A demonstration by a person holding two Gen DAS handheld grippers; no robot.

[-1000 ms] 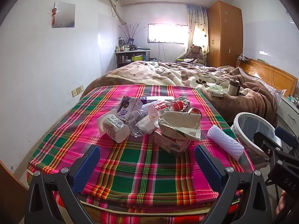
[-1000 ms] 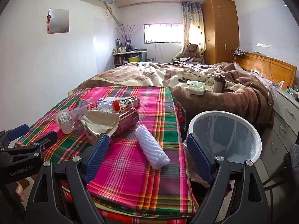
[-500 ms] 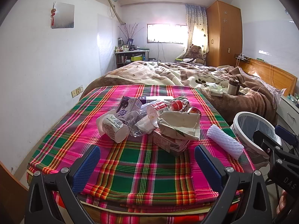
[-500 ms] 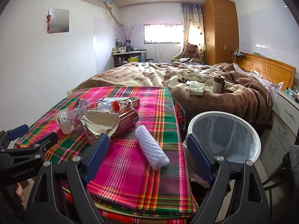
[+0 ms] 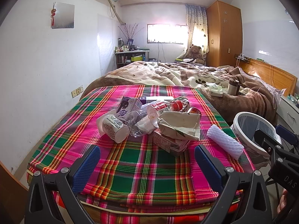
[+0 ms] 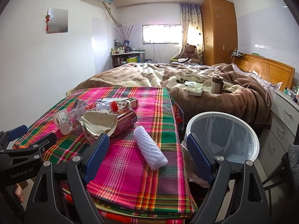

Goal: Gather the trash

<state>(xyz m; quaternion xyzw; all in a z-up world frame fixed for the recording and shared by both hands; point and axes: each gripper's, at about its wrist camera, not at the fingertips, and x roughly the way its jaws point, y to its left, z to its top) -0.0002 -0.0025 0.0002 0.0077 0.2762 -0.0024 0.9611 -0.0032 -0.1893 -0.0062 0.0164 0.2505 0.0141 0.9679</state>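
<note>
— Where's the trash?
— I see it heaped on the plaid cloth (image 5: 142, 168): yogurt cup (image 5: 114, 128), plastic bottle (image 5: 160, 107), red can (image 6: 126, 121), foam sleeve (image 6: 149, 149) beside the bin (image 6: 248, 160).
— Grippers?
— My left gripper (image 5: 145, 166) and right gripper (image 6: 147, 158) both gape, holding nothing.

Bare plaid cloth (image 5: 145, 168) along the desk's near edge, open to approach. Farther in, blocked by a heap of trash (image 5: 158, 119). Clear strip between heap and foam sleeve (image 6: 149, 149). Beside the desk's right edge, bin (image 6: 250, 136) mouth unobstructed.
</note>
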